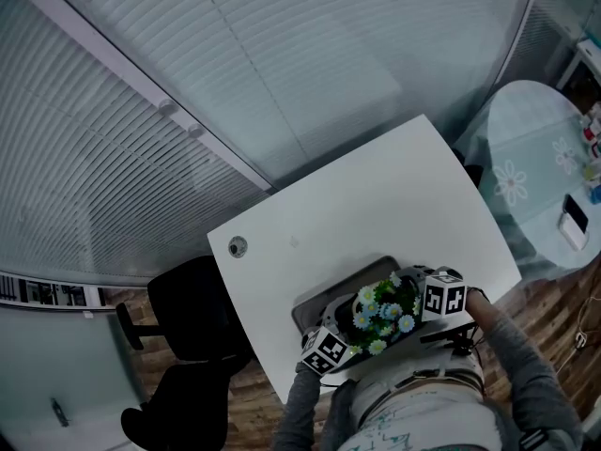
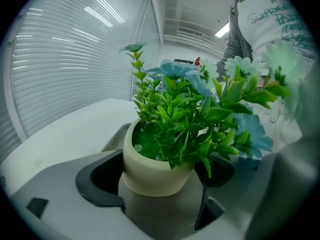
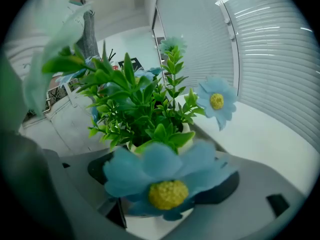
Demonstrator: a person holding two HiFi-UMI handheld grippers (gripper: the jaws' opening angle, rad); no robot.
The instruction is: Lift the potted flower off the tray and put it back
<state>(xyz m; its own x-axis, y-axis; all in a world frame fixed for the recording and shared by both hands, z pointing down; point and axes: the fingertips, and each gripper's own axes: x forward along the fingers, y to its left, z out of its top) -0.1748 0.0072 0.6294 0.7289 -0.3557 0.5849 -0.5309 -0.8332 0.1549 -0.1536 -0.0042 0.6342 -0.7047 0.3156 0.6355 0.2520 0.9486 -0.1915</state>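
Potted flower (image 1: 383,310) is upright on the tray (image 1: 319,301). It has a cream pot (image 2: 152,166), green leaves and pale blue daisies with yellow centres. In the left gripper view the pot base rests on the grey tray floor.

Tray: grey, rounded corners, at the 6 o'clock edge of the white table (image 1: 376,205), right in front of the person.

Left gripper (image 2: 157,179) comes in from the pot's 8 o'clock in the head view. Its jaws are spread wide, one dark pad each side of the pot. Pot is between them and the pads do not press on it. There is a visible gap on the left pad and the right pad is close behind the leaves.

Right gripper (image 3: 160,181) comes in from the pot's 3 o'clock. Its jaws are also spread, dark pads either side. One big blurred daisy (image 3: 167,181) covers most of the gap. A bit of the pale pot shows below it, between the pads and not pinched.

Both marker cubes flank the flowers in the head view, at 3 and 8 o'clock.

The table has a round cable hole (image 1: 238,246) at 10 o'clock of the tray. A black office chair (image 1: 192,346) is at 9 o'clock, off the table edge on the wood floor (image 1: 554,299). A round table with a flower-print cover (image 1: 531,158) is at 2 o'clock. Window blinds (image 1: 188,111) run behind, from 10 to 12 o'clock.
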